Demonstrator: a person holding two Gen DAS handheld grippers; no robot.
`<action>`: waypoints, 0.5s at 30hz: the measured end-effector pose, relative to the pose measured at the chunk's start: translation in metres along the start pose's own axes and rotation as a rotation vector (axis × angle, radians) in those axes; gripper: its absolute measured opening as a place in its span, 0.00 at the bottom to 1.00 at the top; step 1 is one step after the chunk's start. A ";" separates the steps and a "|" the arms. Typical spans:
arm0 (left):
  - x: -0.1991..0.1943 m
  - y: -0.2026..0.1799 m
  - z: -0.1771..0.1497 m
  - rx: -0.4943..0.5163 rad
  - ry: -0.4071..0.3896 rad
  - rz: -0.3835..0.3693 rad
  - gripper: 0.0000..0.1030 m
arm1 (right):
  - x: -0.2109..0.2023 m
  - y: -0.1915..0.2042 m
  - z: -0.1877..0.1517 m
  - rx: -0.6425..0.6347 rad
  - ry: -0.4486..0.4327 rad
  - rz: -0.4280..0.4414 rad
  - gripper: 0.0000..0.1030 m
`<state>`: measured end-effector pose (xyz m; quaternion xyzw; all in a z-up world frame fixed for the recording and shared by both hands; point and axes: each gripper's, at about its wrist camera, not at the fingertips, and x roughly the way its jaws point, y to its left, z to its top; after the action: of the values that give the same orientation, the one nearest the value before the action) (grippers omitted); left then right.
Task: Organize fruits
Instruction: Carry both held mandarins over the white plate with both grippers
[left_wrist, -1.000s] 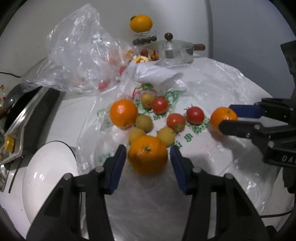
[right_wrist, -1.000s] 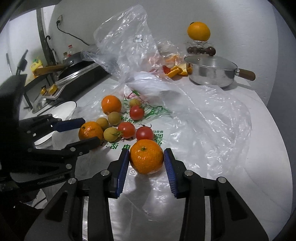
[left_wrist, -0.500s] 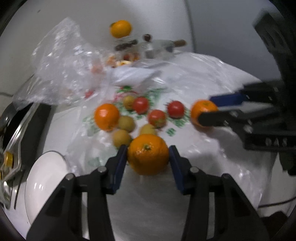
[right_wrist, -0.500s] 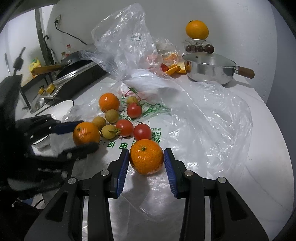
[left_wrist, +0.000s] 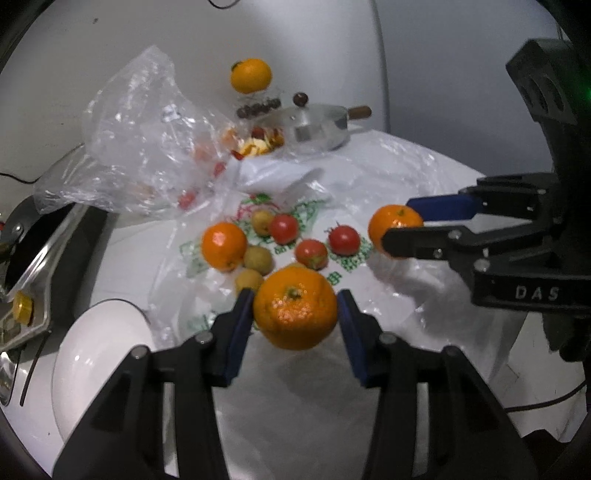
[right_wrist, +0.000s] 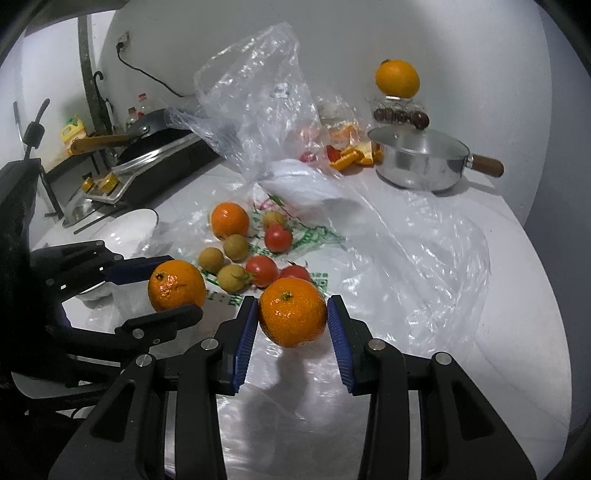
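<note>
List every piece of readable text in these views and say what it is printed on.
"DAS": white letters on the black body of the right gripper, cut off at the frame edge.
Green characters on the white plastic bag under the fruit: too blurred to read.
Yellow bottle label: too small.

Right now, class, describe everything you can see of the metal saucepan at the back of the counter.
The saucepan is shiny silver metal, round and shallow, with a fitted lid and a brown, wood-like handle sticking out sideways. It stands upright by the wall. Orange pieces lie beside it; clear plastic sheeting spreads in front.
</note>
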<state>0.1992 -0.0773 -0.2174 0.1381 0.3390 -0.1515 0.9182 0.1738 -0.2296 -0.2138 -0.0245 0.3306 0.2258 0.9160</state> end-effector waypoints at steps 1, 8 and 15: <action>-0.004 0.002 0.000 -0.006 -0.008 0.004 0.46 | -0.002 0.003 0.001 -0.005 -0.005 0.002 0.40; -0.034 0.024 -0.005 -0.065 -0.058 0.036 0.46 | -0.012 0.030 0.011 -0.051 -0.022 0.017 0.40; -0.052 0.058 -0.019 -0.133 -0.068 0.085 0.46 | -0.013 0.061 0.022 -0.099 -0.031 0.035 0.40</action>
<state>0.1720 -0.0083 -0.1878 0.0858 0.3106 -0.0944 0.9420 0.1512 -0.1755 -0.1823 -0.0603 0.3051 0.2584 0.9146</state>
